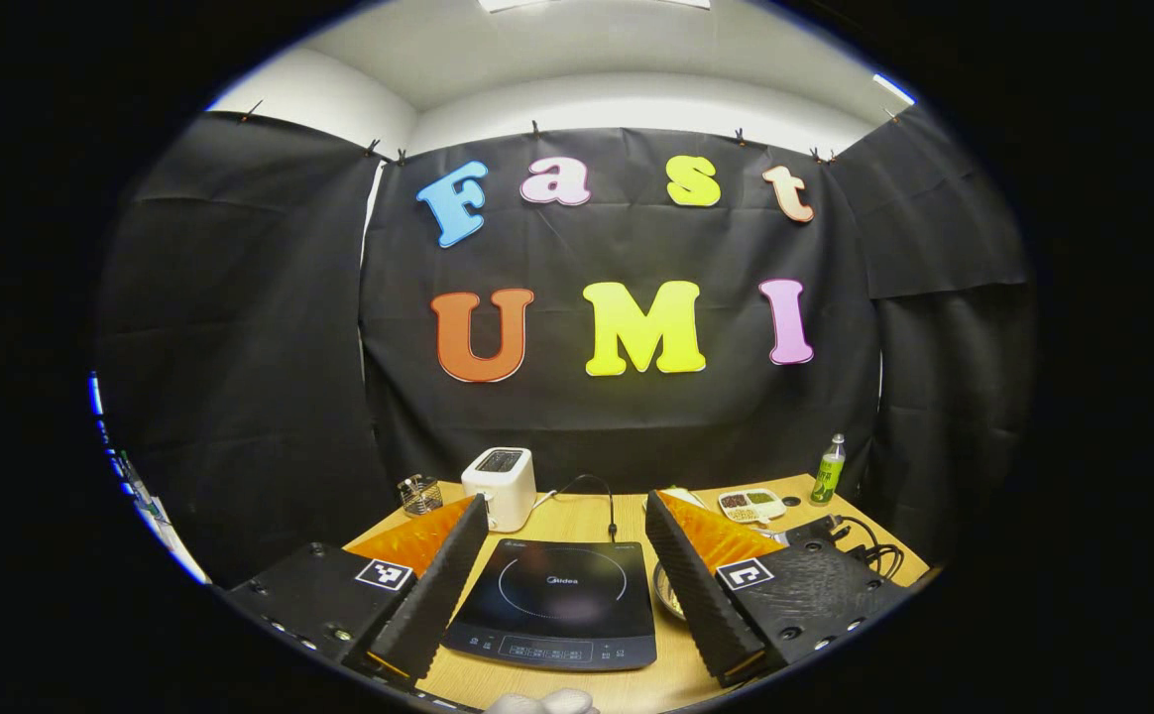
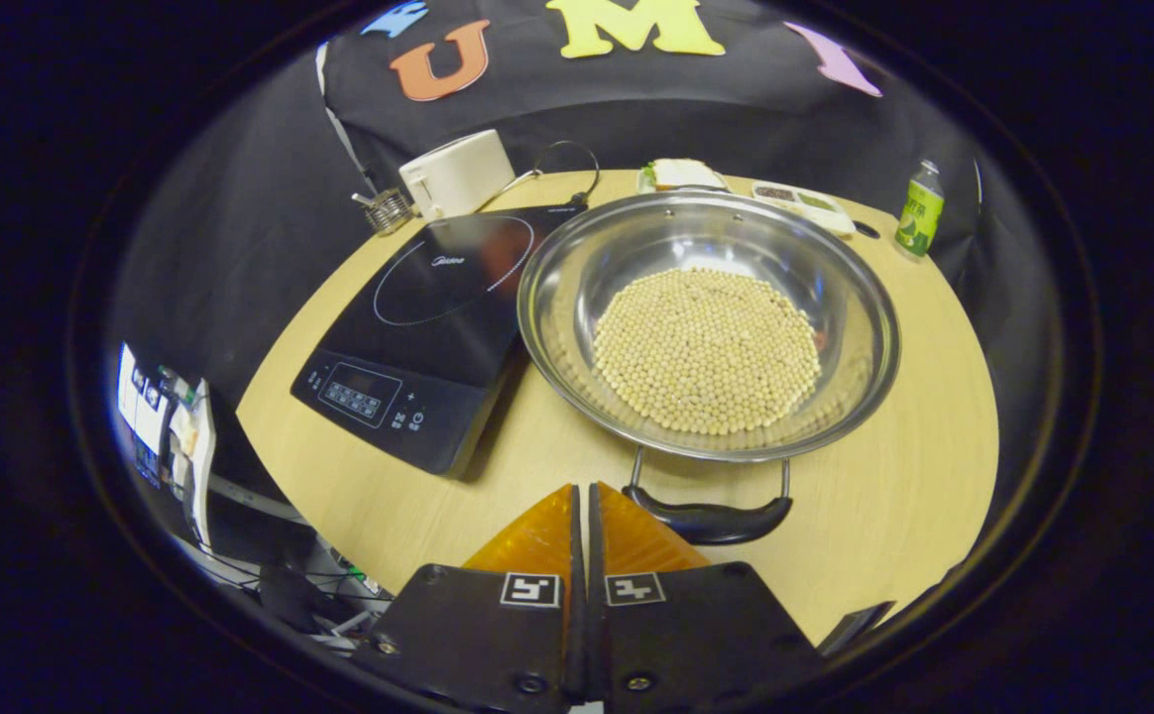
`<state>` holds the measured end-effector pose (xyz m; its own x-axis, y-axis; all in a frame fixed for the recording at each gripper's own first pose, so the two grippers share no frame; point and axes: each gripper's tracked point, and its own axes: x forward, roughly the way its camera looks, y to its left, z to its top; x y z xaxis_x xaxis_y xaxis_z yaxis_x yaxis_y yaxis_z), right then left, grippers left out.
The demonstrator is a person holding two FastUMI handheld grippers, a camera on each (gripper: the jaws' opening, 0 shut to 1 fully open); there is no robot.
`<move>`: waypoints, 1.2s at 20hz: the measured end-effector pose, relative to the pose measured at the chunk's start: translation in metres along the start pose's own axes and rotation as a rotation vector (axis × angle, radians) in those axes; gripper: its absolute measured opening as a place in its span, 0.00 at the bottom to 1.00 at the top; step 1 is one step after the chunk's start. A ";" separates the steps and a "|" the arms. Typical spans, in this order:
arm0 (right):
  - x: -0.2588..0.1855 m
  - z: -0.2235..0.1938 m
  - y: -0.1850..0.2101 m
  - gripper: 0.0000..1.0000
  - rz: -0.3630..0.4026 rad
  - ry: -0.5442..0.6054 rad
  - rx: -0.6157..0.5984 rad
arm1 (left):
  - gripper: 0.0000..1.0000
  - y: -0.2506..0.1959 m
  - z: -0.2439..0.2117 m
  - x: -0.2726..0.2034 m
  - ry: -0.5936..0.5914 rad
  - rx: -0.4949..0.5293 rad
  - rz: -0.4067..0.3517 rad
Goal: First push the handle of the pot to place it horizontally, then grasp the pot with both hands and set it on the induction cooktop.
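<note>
Right gripper [image 2: 585, 501], fingers pressed together empty, should nudge the pot [image 2: 708, 322] handle [image 2: 708, 519] flat; left gripper [image 1: 567, 575] waits wide.

orange fingers [image 1: 698, 535], black mounts (2 tags)

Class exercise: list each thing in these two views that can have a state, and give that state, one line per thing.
Left gripper: open, fingers wide apart above the cooktop.
Right gripper: shut, empty, by the handle.
Pot: on the table beside the cooktop, holding beans.
Handle: lying out flat toward the camera.
Cooktop: bare, nothing on it.
Bottle: upright, capped.
Toaster: upright, slot empty.
</note>
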<state>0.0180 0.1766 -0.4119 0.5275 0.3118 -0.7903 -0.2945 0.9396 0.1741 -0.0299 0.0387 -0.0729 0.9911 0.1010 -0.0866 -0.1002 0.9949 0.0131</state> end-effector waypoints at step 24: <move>-0.034 -0.012 -0.125 0.00 -0.188 -0.001 0.163 | 0.95 -0.024 -0.002 0.051 -0.007 -0.014 -0.055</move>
<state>0.0271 0.0467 -0.4142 0.5618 0.1294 -0.8171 -0.0587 0.9914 0.1167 0.0224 0.0195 -0.0799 0.9957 0.0463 -0.0797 -0.0469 0.9989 -0.0051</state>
